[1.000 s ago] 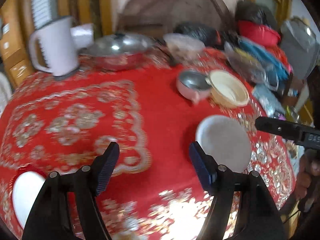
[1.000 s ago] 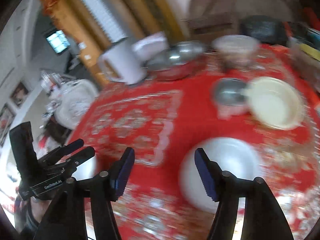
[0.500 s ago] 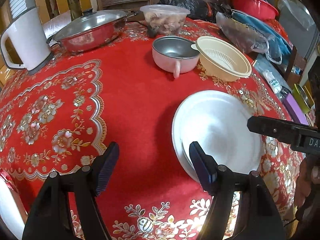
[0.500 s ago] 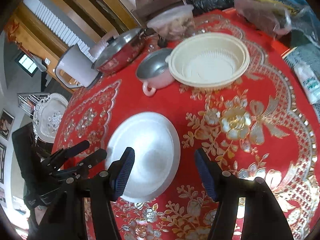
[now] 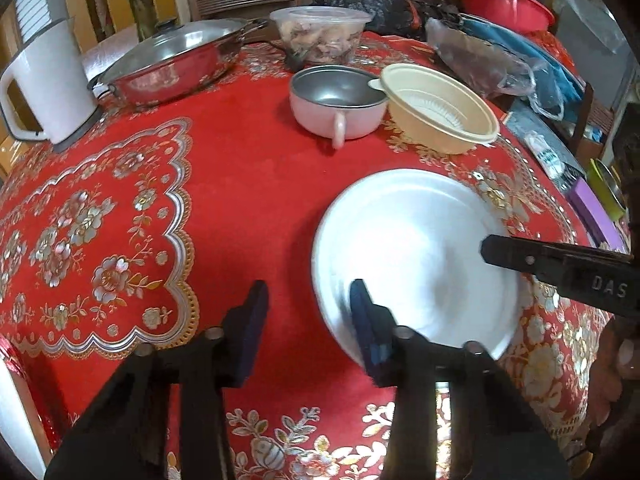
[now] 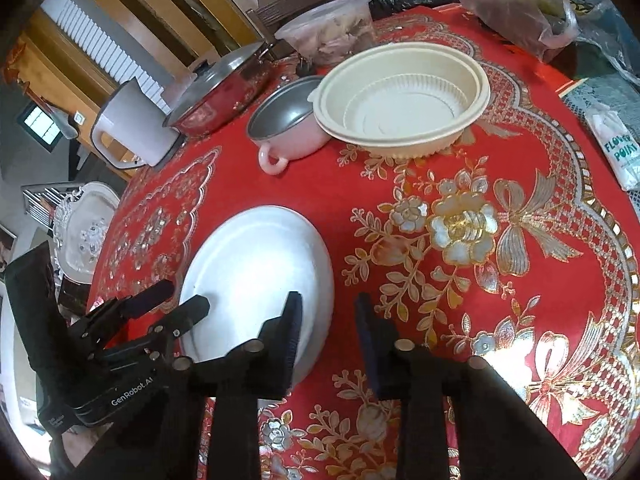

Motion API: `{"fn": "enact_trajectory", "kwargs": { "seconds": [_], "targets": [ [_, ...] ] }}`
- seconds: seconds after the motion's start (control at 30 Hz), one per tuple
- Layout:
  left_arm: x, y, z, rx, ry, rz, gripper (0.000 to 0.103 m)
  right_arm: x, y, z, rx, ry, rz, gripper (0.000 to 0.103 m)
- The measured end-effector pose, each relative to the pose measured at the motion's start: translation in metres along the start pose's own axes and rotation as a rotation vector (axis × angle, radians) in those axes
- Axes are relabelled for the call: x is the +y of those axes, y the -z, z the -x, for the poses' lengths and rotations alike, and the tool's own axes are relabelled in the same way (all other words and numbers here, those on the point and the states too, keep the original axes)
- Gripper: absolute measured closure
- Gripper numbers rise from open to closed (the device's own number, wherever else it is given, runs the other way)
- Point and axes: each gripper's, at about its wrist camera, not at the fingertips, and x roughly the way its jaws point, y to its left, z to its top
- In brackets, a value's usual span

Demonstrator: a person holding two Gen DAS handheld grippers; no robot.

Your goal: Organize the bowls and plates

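White plate (image 5: 404, 248) on red tablecloth (image 5: 248, 184), left hand-held gripper (image 5: 306, 316) and right hand-held gripper (image 6: 328, 332) closing astride opposite rims, unclamped.

"GenRobot.AI" marks the left gripper (image 6: 182, 304), "DAS" the right gripper (image 5: 486, 250), "FLOWER POINT" a packet (image 6: 618, 152).

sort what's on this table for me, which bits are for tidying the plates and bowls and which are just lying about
Part of the job:
- white plate
- pink bowl with a handle
- cream plastic bowl

Just lying about:
- lidded steel pan
- white jug
- clear tub of food
- plastic bags
- red tablecloth
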Motion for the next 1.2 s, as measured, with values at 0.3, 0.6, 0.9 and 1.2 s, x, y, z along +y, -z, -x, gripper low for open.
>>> {"fn": "enact_trajectory", "kwargs": {
  "seconds": [0.3,0.6,0.9,1.2],
  "targets": [
    [0.003,0.002,0.009,-0.013,0.029,0.014,0.088,0.014,0.003,0.002,-0.001,0.001,0.025,0.091],
    [0.02,0.001,0.027,-0.046,0.041,0.042,0.089,0.028,0.001,0.006,-0.001,-0.006,0.029,0.091],
    [0.068,0.008,0.06,-0.083,0.026,0.107,0.089,0.063,-0.005,0.009,0.015,-0.043,0.051,0.091],
    [0.135,0.036,0.094,-0.117,-0.033,0.205,0.089,0.144,-0.003,0.01,0.033,-0.125,0.166,0.089]
  ]
}}
